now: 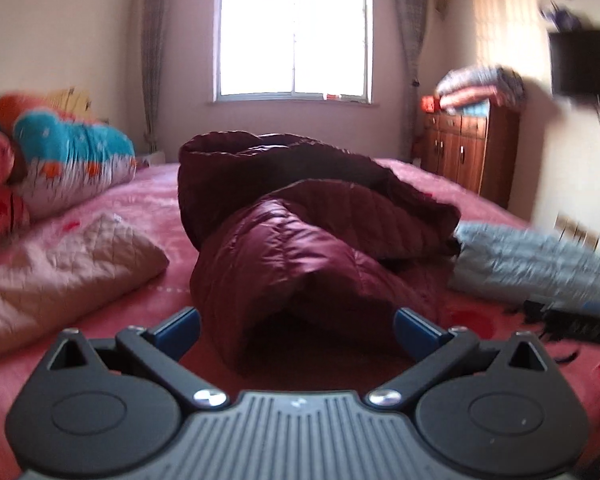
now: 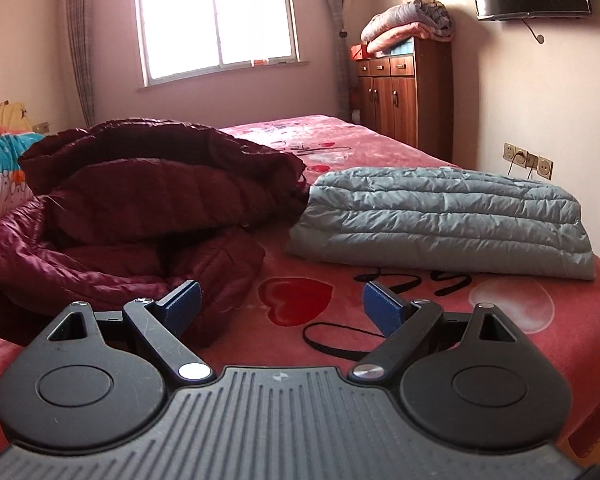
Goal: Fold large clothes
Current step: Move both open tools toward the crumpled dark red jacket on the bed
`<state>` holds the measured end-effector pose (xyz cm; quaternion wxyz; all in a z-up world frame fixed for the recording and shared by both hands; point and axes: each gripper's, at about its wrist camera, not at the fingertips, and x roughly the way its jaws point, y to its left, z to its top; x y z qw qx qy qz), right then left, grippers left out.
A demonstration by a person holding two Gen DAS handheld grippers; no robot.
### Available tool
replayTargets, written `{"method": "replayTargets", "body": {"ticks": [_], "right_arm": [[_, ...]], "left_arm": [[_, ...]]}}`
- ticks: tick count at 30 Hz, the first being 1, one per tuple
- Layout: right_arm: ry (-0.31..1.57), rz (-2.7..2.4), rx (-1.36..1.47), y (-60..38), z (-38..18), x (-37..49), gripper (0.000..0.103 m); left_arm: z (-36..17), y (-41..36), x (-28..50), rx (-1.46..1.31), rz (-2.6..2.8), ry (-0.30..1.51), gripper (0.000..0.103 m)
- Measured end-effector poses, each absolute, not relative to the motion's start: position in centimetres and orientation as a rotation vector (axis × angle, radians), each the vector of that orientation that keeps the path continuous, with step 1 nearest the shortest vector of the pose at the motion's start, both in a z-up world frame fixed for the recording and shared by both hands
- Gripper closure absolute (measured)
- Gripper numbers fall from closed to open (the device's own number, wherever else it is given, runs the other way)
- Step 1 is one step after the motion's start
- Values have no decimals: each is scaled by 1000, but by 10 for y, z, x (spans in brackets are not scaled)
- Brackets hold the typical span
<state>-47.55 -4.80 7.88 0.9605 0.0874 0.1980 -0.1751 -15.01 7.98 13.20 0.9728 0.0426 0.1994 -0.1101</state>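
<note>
While the maroon jacket (image 1: 300, 224) lies crumpled mid-bed beside the folded grey jacket (image 2: 440, 216), the left gripper (image 1: 296, 332) faces its near end head-on, jaws wide and empty; the right gripper (image 2: 282, 304), equally spread and empty, sits off the jacket's right edge.

A maroon quilted down coat (image 2: 140, 208) lies crumpled and half-folded on the pink bed (image 2: 500, 320), left of centre frame. A grey puffer jacket (image 2: 440, 220), folded flat, lies just right of it.
</note>
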Motion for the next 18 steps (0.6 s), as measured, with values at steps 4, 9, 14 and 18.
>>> {"method": "replayTargets", "body": {"ticks": [4, 9, 14, 18], "right_arm": [[414, -349, 187, -54, 74, -471, 0], [432, -333, 216, -57, 67, -468, 0], [447, -314, 254, -63, 61, -462, 0], [465, -310, 282, -66, 57, -461, 0]], "left_arm": [[119, 74, -143, 154, -215, 387, 1], [110, 68, -131, 266, -185, 345, 1], [114, 54, -124, 388, -170, 271, 1], [114, 34, -123, 527, -190, 193, 1]]}}
